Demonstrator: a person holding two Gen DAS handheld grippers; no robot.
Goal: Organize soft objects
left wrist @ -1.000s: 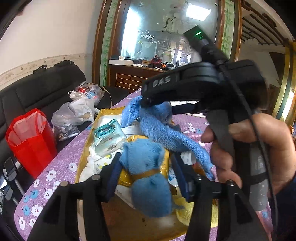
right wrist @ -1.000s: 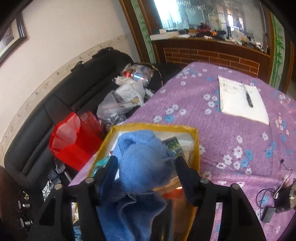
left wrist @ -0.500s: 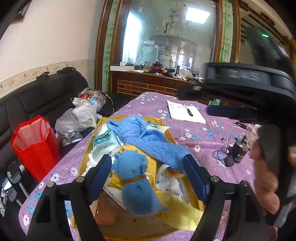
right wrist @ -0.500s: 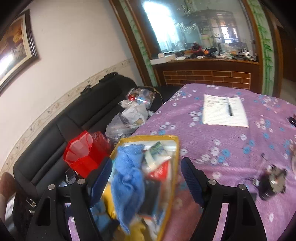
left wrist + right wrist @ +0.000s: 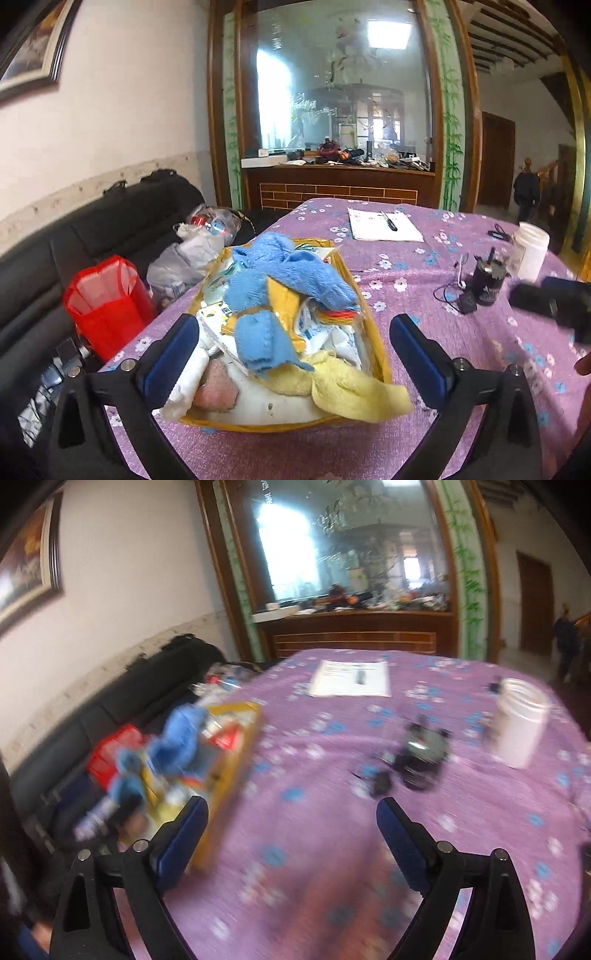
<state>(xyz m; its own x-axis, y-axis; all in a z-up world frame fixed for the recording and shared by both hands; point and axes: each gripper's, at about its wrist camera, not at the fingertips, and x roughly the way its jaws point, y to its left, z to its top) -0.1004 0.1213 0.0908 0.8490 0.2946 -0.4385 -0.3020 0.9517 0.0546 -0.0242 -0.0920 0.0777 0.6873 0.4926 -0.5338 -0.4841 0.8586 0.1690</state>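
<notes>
Already the shallow yellow-rimmed tray (image 5: pixel 373 325) on the purple flowered tablecloth (image 5: pixel 417 284) was heaped with soft things, and judging by that heap the sorting looked well advanced. In the left wrist view the left gripper (image 5: pixel 293 345) had its jaws released and opening wider, with nothing pressed by either blue pad; the tray lay ahead of and between the two fingers, a little beyond their tips. On top of the pile, straight ahead of the jaws, the fluffy blue towel (image 5: pixel 291 273) lay draped over a second blue cloth bound with a tan band (image 5: pixel 258 332), and nearer the jaws a pale yellow cloth (image 5: pixel 354 384) spilled over the tray's near rim, with a pink cloth (image 5: pixel 216 393) just inside the left finger. The right gripper (image 5: pixel 291 821) was likewise released and opening, empty, with only bare tablecloth between its fingers; the tray sat off beyond its left finger, blurred. Ahead and to the right of those jaws stood a white plastic jar (image 5: pixel 521 722) and a small dark gadget with a cable (image 5: pixel 421 755). What seemed left was tucking in the overhanging yellow cloth; no other loose soft object showed on the table.
</notes>
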